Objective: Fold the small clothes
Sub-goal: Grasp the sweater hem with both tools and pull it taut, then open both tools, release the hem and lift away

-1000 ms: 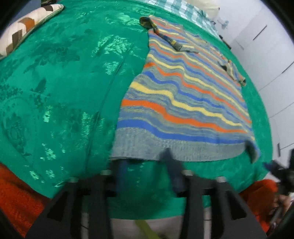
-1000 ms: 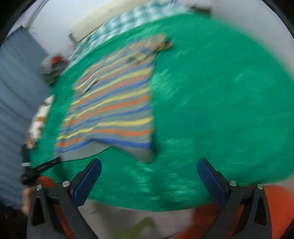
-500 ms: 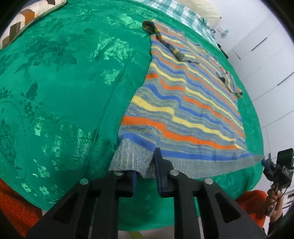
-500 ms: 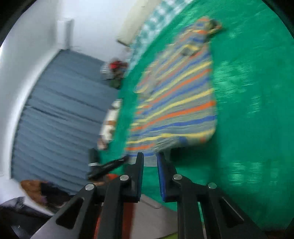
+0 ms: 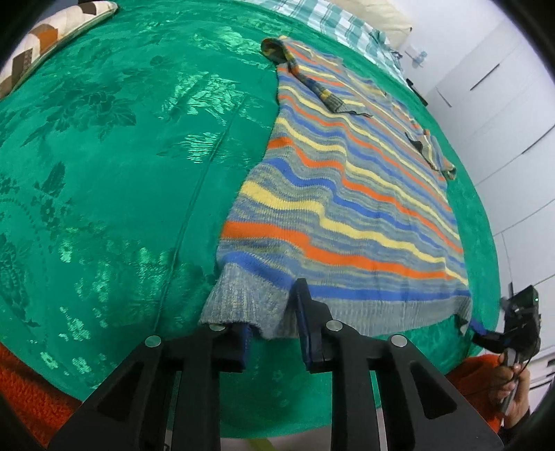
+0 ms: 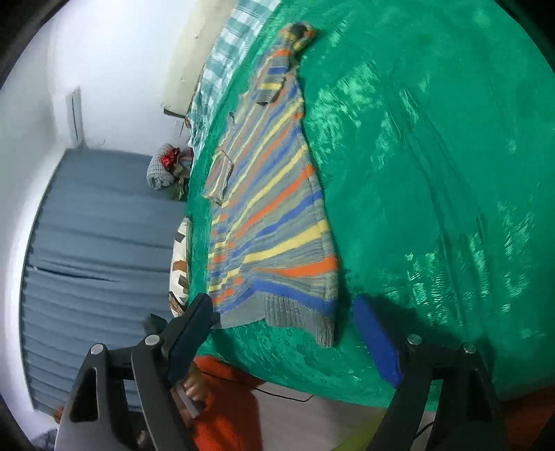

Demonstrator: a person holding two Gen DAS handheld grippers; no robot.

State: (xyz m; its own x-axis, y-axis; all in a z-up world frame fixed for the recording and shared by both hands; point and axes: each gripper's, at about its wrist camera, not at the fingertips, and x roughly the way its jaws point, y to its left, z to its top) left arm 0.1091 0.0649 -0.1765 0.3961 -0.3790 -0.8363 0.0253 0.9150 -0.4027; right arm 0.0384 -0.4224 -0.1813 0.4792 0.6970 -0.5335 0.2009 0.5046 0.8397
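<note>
While the striped sweater [image 5: 347,194] lies flat on the green bedspread [image 5: 121,156], no bin or basket shows in either view. The spread is shiny w/ a floral weave and covers a bed; checked bedding [image 5: 333,20] sits at the far end, a patterned cushion [image 5: 45,38] at the far-left edge, white cupboard doors [image 5: 503,104] to one side, grey-blue pleated curtain [image 6: 97,249] on the other. Sweater's long axis runs from the near edge toward the far bedding, ribbed hem nearest, neck end away, both sleeves folded in over the body. Left gripper [image 5: 274,322] is narrow, pinching the hem's left corner. Right gripper [image 6: 288,333] jaws are opening, wide, hem's right corner between them but pads not pressing it.
</note>
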